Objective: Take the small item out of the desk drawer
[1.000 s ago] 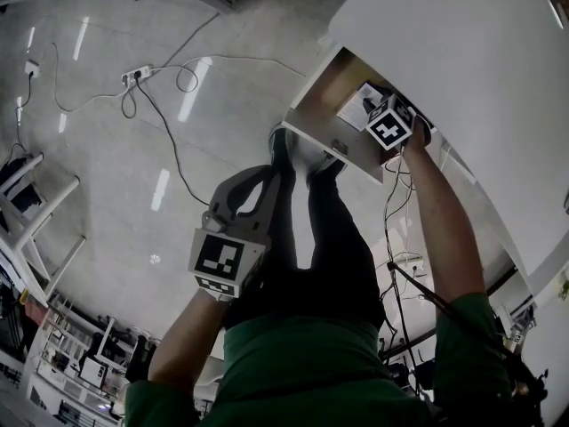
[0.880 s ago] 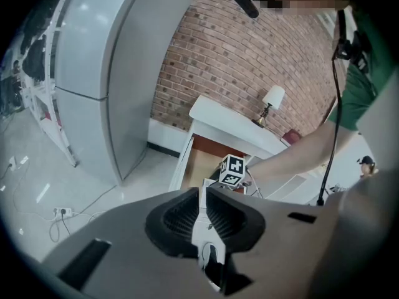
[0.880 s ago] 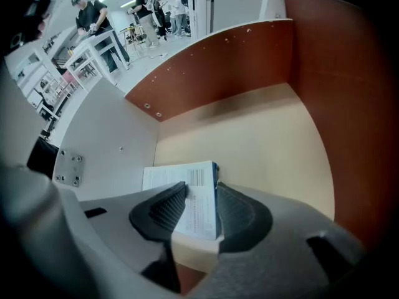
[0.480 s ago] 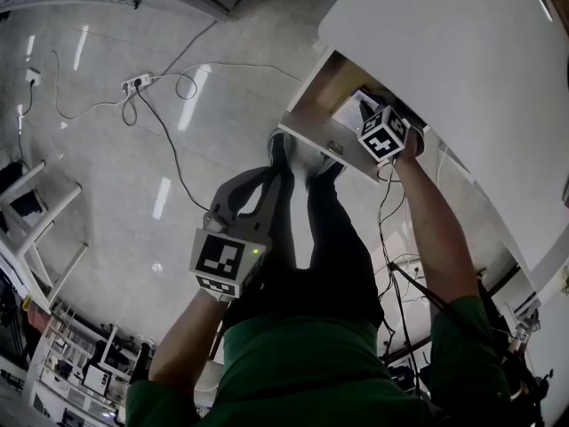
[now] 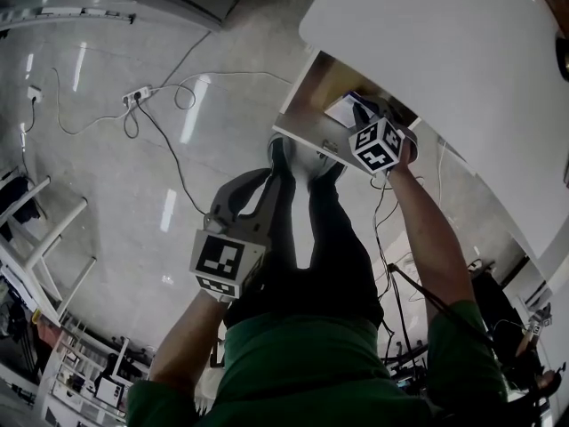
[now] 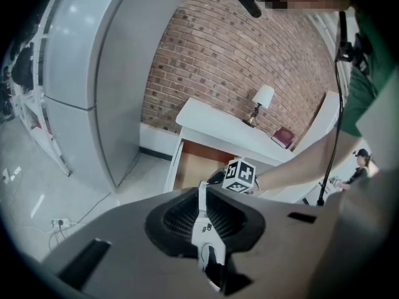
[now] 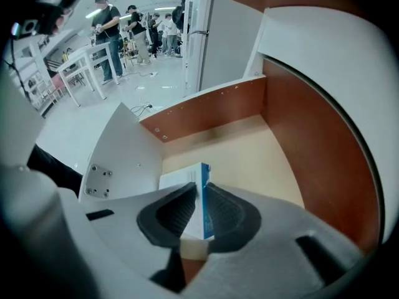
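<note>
**A:** What is being done at the desk?

**B:** A small white-and-blue cardboard box point(image 7: 182, 179) is being gripped by the right gripper point(image 7: 202, 190). That gripper is reached into the open wood-lined desk drawer point(image 7: 249, 157) under the white desk top point(image 5: 444, 43). Its jaws are closing to a narrow gap with the box stood on edge between them. Both pads appear to be touching its flat faces already.

**A:** Where in the drawer is the box found?

**B:** It is seen close beside the drawer's white panel, with bare wooden floor beyond it. Nothing else is seen inside.

**A:** And the other tool?

**B:** The left gripper point(image 6: 201, 198) is held low over the lap, well apart from the drawer. Its jaws are drawn together and nothing is carried in them.

**A:** How is this step best finished?

**B:** The closing should probably be ended as soon as the box is firmly pinched, since thin card is likely to be crushed by more force. Only the near end seems to be caught, so some sagging or twisting should be expected. The box would best be raised a little off the floor first. It can then be drawn out level, kept clear of the white panel and the underside of the desk top. The left gripper could be kept where it is.
</note>
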A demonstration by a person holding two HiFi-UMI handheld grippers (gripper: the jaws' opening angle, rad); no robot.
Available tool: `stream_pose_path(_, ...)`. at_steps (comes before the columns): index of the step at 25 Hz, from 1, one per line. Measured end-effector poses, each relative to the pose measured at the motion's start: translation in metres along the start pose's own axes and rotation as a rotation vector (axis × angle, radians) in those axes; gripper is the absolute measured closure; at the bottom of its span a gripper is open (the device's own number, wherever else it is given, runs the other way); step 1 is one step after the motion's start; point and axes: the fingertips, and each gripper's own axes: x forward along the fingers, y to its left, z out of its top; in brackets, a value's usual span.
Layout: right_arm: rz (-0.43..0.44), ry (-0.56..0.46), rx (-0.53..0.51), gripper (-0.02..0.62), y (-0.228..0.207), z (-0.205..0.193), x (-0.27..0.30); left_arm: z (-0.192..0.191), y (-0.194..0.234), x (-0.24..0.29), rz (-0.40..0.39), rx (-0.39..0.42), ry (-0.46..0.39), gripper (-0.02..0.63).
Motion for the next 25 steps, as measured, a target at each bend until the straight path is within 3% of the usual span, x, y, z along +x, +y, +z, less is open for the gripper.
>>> stream_pose_path(10,-0.047,-0.062,0.009,0.545,-0.003,0.011,-0.035,0.010,-0.018,-0.001,-0.034,0.036,-0.011,0.572)
stream_pose_path(25,-0.080,-0.143,0.033,0.548,0.002,0.035,-0.140,0.064,-0.045,-0.027,-0.070,0.117,-0.073,0.572)
